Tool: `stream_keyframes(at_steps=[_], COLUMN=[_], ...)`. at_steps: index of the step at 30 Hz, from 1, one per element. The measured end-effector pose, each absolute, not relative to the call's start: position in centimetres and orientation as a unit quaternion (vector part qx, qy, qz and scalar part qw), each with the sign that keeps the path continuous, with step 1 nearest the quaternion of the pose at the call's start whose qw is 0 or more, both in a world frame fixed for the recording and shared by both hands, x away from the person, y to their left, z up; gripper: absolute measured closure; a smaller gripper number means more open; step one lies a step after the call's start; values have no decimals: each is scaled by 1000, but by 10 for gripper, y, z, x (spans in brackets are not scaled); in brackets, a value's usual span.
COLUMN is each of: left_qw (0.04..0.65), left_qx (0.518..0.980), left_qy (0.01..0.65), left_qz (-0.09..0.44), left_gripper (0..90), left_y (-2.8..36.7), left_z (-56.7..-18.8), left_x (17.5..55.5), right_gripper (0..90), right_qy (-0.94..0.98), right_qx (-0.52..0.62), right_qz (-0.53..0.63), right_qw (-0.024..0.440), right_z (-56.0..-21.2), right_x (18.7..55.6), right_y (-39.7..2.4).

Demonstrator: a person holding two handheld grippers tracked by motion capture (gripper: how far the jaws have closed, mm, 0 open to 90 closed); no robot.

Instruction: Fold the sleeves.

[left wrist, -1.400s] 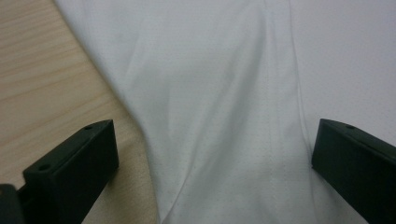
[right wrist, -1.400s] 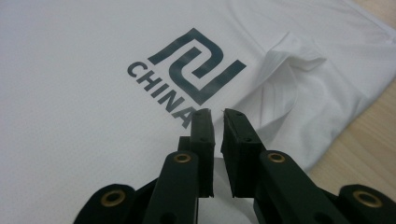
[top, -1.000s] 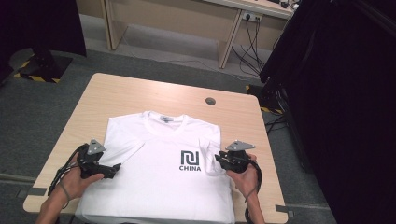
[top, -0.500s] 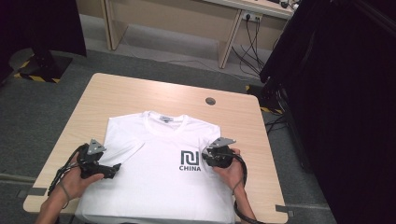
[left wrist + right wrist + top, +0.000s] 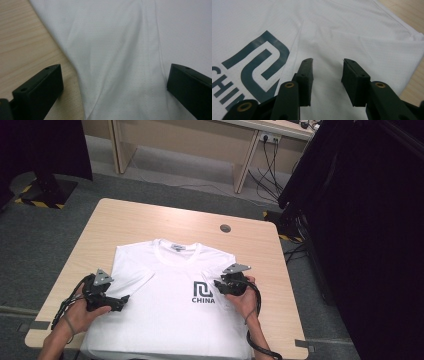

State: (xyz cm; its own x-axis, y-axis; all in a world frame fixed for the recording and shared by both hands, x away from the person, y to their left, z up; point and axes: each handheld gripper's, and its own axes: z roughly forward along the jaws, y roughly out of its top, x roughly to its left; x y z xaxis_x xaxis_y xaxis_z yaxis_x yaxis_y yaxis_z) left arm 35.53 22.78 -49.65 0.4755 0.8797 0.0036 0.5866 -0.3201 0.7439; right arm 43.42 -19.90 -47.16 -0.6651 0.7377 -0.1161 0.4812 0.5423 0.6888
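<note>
A white T-shirt (image 5: 170,295) with a dark "CHINA" logo (image 5: 203,291) lies flat, front up, on the wooden table (image 5: 140,217). My right gripper (image 5: 218,285) rests over the shirt's right side beside the logo. Its jaws have just been opening and now stand apart above a folded-in flap of cloth (image 5: 329,42), gripping nothing (image 5: 328,61). My left gripper (image 5: 123,300) sits at the shirt's left edge. In the left gripper view its jaws (image 5: 113,67) are wide open over a soft crease of the shirt (image 5: 120,50), with bare table (image 5: 22,42) to one side.
A round cable hole (image 5: 225,228) sits in the table's far right part. A desk leg and cables (image 5: 265,165) stand on the floor beyond. A black curtain (image 5: 370,220) hangs close to the table's right side.
The right gripper has moved left across the shirt toward the logo, bringing the right edge of the shirt inward, and its jaws have parted. The left gripper has stayed put.
</note>
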Motion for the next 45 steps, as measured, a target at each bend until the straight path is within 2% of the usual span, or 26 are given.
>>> stream_keyframes(at_steps=[10,25,45], left_qw=[348,348,348], left_qx=[785,785,785], left_qy=[467,467,467], left_qz=[210,210,210], left_gripper=[0,0,0], left_y=[228,228,228], left_z=[-496,-496,-496], left_x=[355,355,355], right_gripper=[463,392,344], right_qy=[851,845,831], right_qx=[368,384,407], right_qz=[312,310,313], right_qw=[208,206,215], right_z=[-471,-470,-472], right_x=[426,408,377], right_y=[-208,-230,-253])
